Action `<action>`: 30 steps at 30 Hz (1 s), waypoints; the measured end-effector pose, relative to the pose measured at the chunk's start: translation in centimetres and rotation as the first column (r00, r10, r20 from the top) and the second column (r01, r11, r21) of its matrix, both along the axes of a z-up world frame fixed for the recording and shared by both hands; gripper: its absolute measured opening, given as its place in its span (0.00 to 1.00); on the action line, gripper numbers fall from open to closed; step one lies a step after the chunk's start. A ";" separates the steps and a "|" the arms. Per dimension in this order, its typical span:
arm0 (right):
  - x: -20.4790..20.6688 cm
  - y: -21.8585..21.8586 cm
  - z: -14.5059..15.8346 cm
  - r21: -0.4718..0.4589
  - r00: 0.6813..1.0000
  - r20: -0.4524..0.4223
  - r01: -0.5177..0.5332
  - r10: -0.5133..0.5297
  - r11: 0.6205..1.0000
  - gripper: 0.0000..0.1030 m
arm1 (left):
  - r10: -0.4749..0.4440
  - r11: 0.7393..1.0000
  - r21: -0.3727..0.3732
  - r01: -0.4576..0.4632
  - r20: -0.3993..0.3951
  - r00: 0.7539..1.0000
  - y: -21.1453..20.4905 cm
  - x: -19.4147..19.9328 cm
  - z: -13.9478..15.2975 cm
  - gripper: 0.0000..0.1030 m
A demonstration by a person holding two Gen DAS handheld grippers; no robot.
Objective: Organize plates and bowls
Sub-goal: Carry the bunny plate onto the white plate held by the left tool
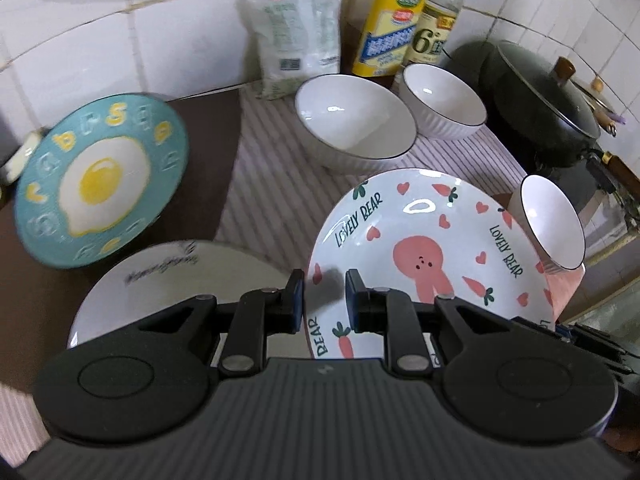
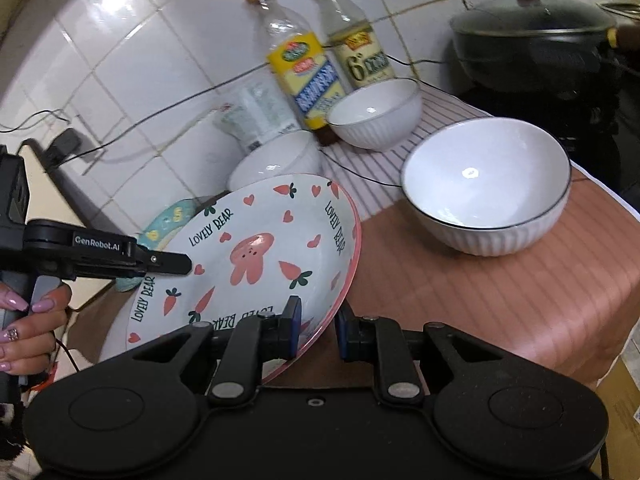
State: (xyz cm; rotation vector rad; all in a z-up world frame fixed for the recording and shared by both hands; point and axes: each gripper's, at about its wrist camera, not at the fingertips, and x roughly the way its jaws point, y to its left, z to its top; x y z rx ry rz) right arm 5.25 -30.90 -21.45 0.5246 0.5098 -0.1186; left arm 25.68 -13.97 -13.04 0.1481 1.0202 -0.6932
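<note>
While the bear plate is tilting up off the surface, the right tool is pinching its near pink rim, one finger over the printed face and the other under the edge. The left tool is reaching in from the plate's left side; its fingers are sitting on either side of that rim with a gap showing around it, so I cannot tell whether they are gripping. The person's hand with pink nails is wrapping the left tool's handle.

Just right of the plate, one white ribbed bowl is standing upright on the pink striped mat. Farther back, a second bowl is resting near two yellow-labelled bottles, and a third bowl is sitting behind the plate's far edge. To the left, a teal plate with a fried-egg print is leaning at a tilt, and a plain white plate is lying flat near the left tool. A dark lidded pot is standing at the far right.
</note>
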 end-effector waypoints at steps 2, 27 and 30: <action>-0.2 0.8 0.7 -0.009 1.000 0.009 -0.022 0.022 1.000 0.22 | 0.028 1.000 -0.002 -0.028 -0.003 1.000 1.3 -0.4 0.3 0.19; 4.8 9.9 1.9 -0.055 0.950 -0.058 -0.310 0.307 0.949 0.21 | 0.378 0.922 -0.034 -0.385 -0.134 0.916 17.3 -3.2 -2.6 0.19; 5.6 10.2 1.5 -0.052 0.945 -0.080 -0.321 0.317 0.946 0.21 | 0.393 0.917 -0.020 -0.399 -0.138 0.909 17.7 -3.0 -3.2 0.19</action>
